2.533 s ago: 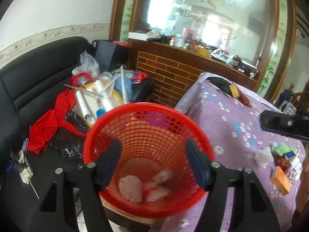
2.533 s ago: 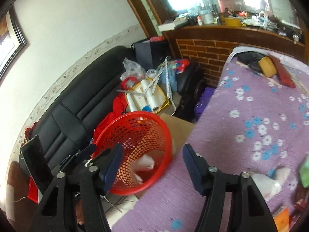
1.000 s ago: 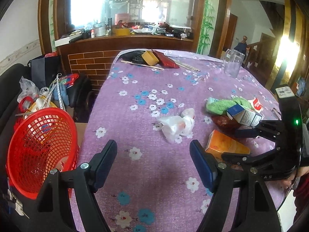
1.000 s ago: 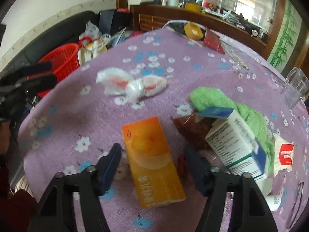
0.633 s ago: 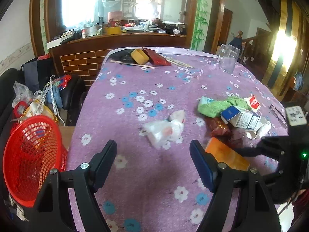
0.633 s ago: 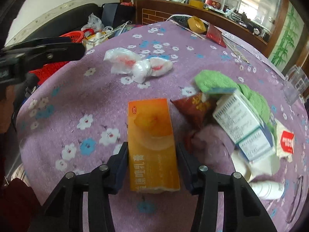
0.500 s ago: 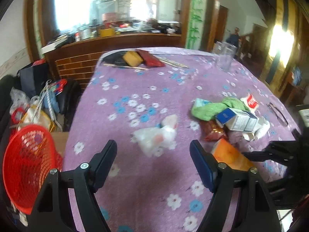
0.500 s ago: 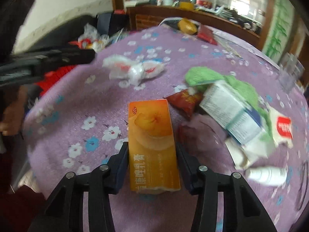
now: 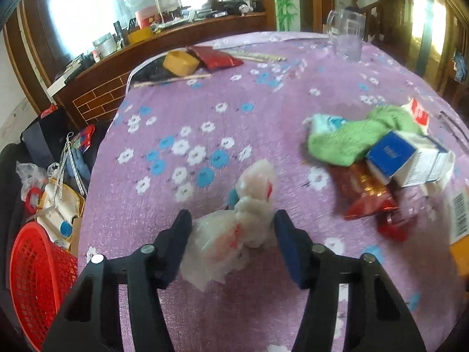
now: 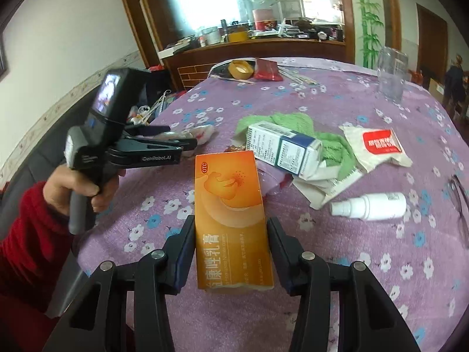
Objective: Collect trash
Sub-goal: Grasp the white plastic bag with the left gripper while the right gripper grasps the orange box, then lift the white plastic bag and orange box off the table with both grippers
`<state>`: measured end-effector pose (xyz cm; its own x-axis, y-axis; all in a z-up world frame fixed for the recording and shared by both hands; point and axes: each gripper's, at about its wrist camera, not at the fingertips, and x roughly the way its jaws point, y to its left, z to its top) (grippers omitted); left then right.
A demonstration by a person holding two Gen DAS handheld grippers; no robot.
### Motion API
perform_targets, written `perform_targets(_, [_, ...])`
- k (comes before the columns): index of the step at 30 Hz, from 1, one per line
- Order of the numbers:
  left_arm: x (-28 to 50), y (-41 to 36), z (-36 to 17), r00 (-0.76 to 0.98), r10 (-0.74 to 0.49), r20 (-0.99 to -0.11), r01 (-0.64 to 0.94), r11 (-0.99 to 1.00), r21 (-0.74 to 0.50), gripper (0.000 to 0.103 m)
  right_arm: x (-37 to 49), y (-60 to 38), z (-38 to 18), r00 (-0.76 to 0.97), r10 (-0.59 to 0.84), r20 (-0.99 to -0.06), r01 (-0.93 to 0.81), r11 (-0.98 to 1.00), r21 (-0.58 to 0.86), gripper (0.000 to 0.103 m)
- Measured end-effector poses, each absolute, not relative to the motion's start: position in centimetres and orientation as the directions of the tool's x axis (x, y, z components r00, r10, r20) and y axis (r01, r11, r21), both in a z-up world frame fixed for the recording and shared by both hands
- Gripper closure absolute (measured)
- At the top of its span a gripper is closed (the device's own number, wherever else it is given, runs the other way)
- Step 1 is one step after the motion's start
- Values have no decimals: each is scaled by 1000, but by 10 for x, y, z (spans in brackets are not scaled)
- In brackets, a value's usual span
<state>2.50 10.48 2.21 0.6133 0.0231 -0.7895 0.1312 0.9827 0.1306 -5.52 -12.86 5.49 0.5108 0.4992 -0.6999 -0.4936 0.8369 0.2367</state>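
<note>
The right gripper is clamped on the near end of the orange medicine carton, lifted clear of the purple flowered tabletop; held only at one end, the carton could pivot or slip out if swung quickly. The left gripper is closing its jaws around the crumpled white plastic bag, which lies on the tabletop between the pads and about touches both; the soft film may squash thin and slide free, or only a fold may be caught so the rest trails. Just beyond the right gripper, to its right, lie a blue-and-white carton on a green cloth, a white spray bottle and a white sachet; a red snack wrapper lies right of the left gripper. These are close enough to be nudged. The red mesh basket stands off the tabletop's edge, low to the left gripper's left, with nothing visible between. Farther off stands a clear glass mug.
</note>
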Motion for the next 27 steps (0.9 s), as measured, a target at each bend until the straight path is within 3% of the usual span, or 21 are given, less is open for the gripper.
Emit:
perform_targets(12, [-25, 112, 34, 673, -46, -739, 65, 998, -4, 54, -57, -120, 51, 547, 476, -689, -452, 860, 236, 51])
perform_targets(21, [-90, 94, 59, 799, 8, -601, -2, 1000, 12, 54, -66, -108, 51, 609, 421, -673, -405, 894, 193, 51])
perform_targets(27, [-96, 96, 62, 809, 15, -588, -15, 1000, 5, 54, -71, -103, 53, 620, 399, -676, -392, 903, 174, 51])
